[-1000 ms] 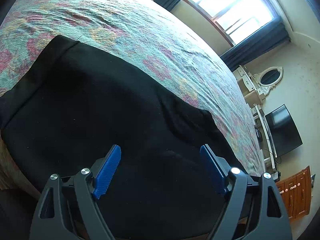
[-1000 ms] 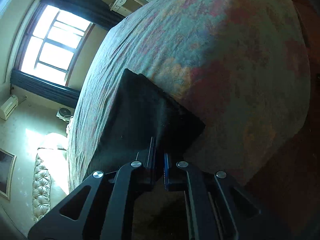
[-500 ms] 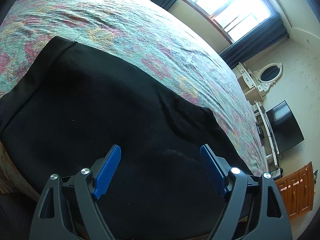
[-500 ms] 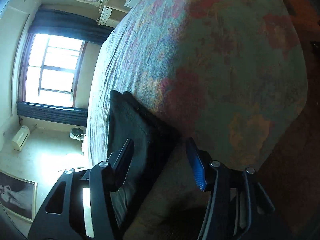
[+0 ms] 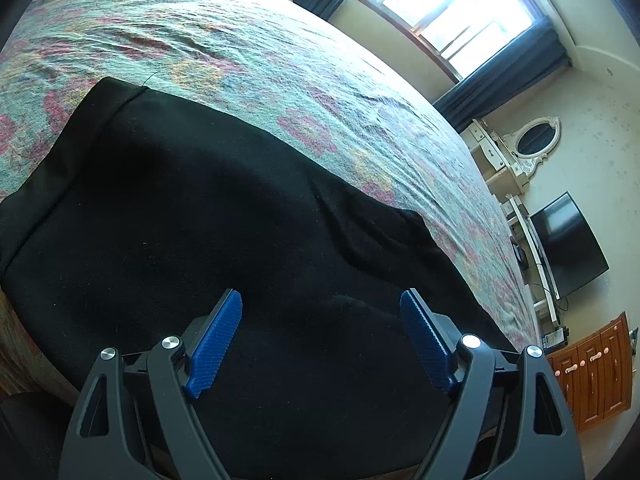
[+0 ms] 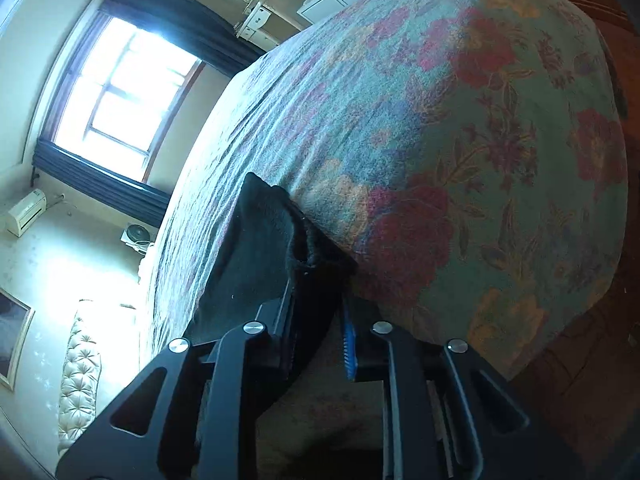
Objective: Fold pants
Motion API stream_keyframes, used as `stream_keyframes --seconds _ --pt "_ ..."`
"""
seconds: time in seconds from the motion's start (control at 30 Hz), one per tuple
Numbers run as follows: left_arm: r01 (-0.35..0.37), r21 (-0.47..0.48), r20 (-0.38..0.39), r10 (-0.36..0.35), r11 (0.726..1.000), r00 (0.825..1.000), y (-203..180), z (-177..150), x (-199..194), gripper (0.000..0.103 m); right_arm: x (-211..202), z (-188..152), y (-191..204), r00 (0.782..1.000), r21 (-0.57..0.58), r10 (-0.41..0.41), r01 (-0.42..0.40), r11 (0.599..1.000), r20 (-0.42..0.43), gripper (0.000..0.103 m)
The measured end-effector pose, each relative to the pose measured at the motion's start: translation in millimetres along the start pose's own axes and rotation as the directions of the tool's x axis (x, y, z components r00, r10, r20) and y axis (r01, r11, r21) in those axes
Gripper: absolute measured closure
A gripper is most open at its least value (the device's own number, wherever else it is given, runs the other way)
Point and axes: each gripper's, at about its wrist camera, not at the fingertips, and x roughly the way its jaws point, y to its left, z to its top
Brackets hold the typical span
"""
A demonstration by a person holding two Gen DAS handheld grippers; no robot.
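Observation:
The black pants (image 5: 224, 216) lie spread over the near edge of a bed with a floral cover (image 5: 280, 60). My left gripper (image 5: 320, 332) is open and empty, hovering just above the black cloth. In the right wrist view the pants (image 6: 260, 252) show as a dark folded end at the bed's edge. My right gripper (image 6: 320, 320) has its jaws closed to a narrow gap with a fold of the black cloth between them.
The floral bed cover (image 6: 460, 140) fills most of the right view. A window with dark curtains (image 5: 452, 12), a dresser with an oval mirror (image 5: 532, 144), a wall TV (image 5: 568, 244) and a wooden cabinet (image 5: 592, 376) stand beyond the bed. A tufted headboard (image 6: 80, 368) is at left.
My right gripper was shut on the pants, opened wide half a second ago, and has now closed on the cloth's edge again. My left gripper stayed open and barely moved.

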Motion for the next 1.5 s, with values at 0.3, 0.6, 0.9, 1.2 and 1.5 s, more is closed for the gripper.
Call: stream_keyframes --seconds 0.3,0.6,0.9,1.2,1.5 --pt "0.082 0.013 0.012 -0.082 0.997 0.997 6.0 15.4 -15.9 0.021 -31.5 62.1 2.2 0.995 -0.031 0.097 -0.097 0.995 0.000 0.030" --pt "0.039 0.070 0.008 -0.039 0.997 0.999 33.4 34.6 -11.4 0.017 40.8 86.3 22.4 0.920 -0.109 0.138 -0.190 0.976 -0.366 0.023" --pt "0.179 -0.009 0.013 -0.179 0.984 0.984 58.7 31.6 -13.2 0.017 50.5 83.6 27.1 0.859 -0.089 0.191 -0.262 0.961 -0.475 0.011" --pt "0.089 0.141 -0.015 -0.088 0.986 0.996 37.1 27.1 -2.7 0.011 55.6 68.3 54.2 0.856 -0.262 -0.026 -0.130 0.956 -0.517 0.071" --pt "0.105 0.126 -0.020 -0.104 0.986 0.994 37.4 31.1 -1.1 0.011 12.0 69.6 112.8 0.898 -0.299 0.054 -0.201 0.933 -0.436 0.090"
